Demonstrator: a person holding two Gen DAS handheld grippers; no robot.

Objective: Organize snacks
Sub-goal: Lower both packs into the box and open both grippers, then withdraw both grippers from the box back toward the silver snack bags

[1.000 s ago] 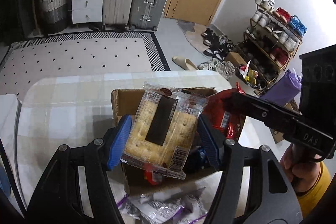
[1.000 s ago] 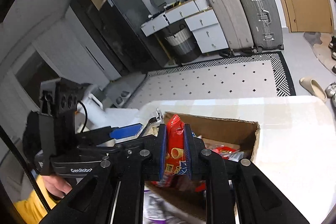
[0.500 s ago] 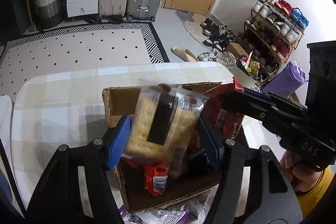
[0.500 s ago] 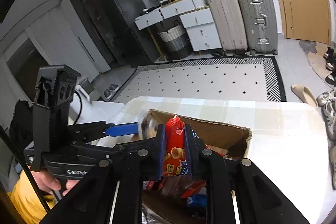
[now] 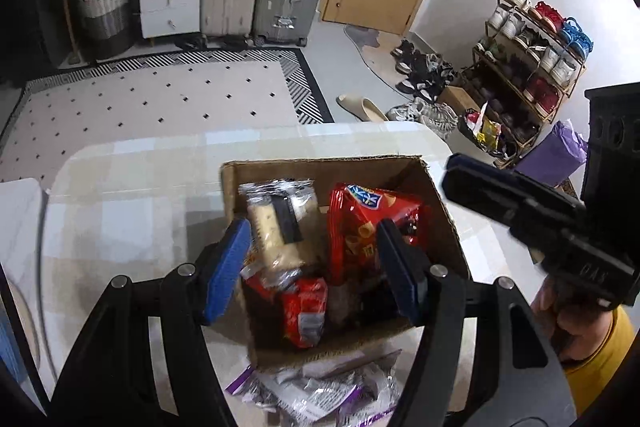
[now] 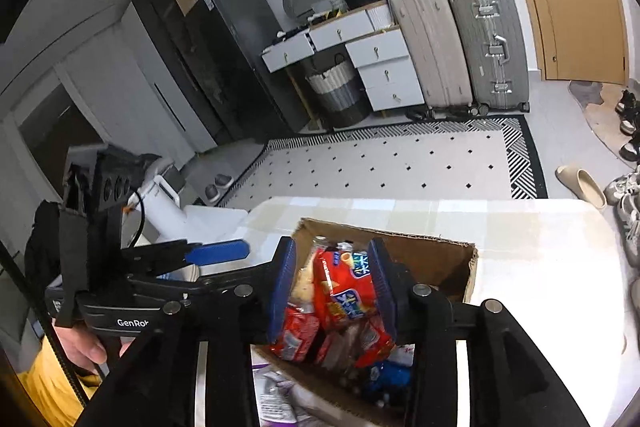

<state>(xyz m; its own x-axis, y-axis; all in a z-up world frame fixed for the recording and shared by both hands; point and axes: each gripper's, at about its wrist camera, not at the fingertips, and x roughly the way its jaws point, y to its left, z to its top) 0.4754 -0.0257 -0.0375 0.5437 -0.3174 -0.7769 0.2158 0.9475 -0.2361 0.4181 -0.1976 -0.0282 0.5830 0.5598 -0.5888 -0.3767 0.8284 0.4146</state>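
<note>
Both claws just let go: the cracker pack [image 5: 280,227] and red chip bag [image 6: 344,291] now sit in the box [image 5: 436,195] below, the left claw [image 5: 312,263] half wide and empty, the right claw [image 6: 332,287] opening

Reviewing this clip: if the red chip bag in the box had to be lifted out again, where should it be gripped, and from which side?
Grip the red chip bag by its crimped top edge, coming from above. It stands on end in the cardboard box, top seam uppermost, with the cracker pack close beside it and the box walls blocking any side approach.
</note>
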